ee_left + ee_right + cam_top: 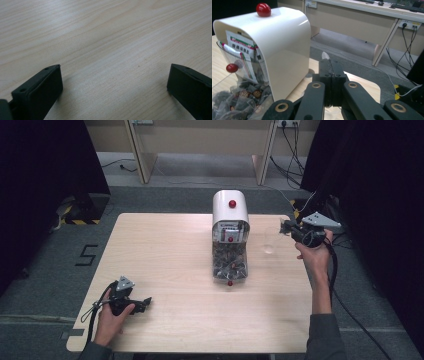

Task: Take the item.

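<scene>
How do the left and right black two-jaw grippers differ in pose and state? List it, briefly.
The left black two-jaw gripper has its jaws wide apart over bare wood. The right black two-jaw gripper has its jaws pressed together, with a pale sliver at their tip.
The left sits low by the light wooden table's near left corner. The right is held up at the far right edge, beside the white rounded dispenser.
Both are hand-held.

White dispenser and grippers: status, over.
Left gripper open over wooden table. Right gripper shut, apparently pinching clear cup. White red-knobbed dispenser upright, unobstructed.
</scene>
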Demonstrator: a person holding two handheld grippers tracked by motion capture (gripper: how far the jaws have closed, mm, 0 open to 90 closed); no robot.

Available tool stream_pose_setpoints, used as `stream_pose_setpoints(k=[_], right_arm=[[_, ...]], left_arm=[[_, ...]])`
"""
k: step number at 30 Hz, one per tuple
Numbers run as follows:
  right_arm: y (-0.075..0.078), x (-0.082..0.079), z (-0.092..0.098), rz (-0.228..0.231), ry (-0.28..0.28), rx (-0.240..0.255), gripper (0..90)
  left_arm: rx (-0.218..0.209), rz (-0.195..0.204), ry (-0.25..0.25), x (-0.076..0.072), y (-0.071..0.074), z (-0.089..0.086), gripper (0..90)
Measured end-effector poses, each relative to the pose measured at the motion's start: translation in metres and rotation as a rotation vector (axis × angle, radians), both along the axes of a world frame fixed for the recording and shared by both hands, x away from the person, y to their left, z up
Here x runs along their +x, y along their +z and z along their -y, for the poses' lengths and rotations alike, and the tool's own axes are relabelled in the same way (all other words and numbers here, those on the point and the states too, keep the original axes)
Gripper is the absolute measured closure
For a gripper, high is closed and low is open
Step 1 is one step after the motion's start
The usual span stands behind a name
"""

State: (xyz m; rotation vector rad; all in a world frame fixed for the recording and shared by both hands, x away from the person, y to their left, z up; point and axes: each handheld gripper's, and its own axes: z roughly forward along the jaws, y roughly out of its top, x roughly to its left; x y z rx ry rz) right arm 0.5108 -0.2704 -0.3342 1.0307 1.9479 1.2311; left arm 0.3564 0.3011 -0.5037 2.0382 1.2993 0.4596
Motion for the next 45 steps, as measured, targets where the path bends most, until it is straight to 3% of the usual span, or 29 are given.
stream_pose_setpoints(k=[8,17,28,38,45], right_arm=[[0.007,0.012,-0.004,-0.012,-0.004,-0.005,90.0],[-0.001,0.025,-0.01,-0.038,-0.006,0.007,90.0],[-0.02,0.039,-0.019,-0.085,-0.014,0.01,90.0],[-0.045,0.046,-0.024,-0.138,-0.025,-0.055,90.0],[-0.062,0.051,-0.022,-0.176,-0.046,-0.066,90.0]], left_arm=[[0.0,0.001,0.0,0.0,0.0,0.0,0.0],[0.0,0.001,0.0,0.0,0.0,0.0,0.0],[0.0,0.001,0.0,0.0,0.0,0.0,0.0],[0.0,0.0,0.0,0.0,0.0,0.0,0.0],[0.0,0.0,0.0,0.0,0.0,0.0,0.0]])
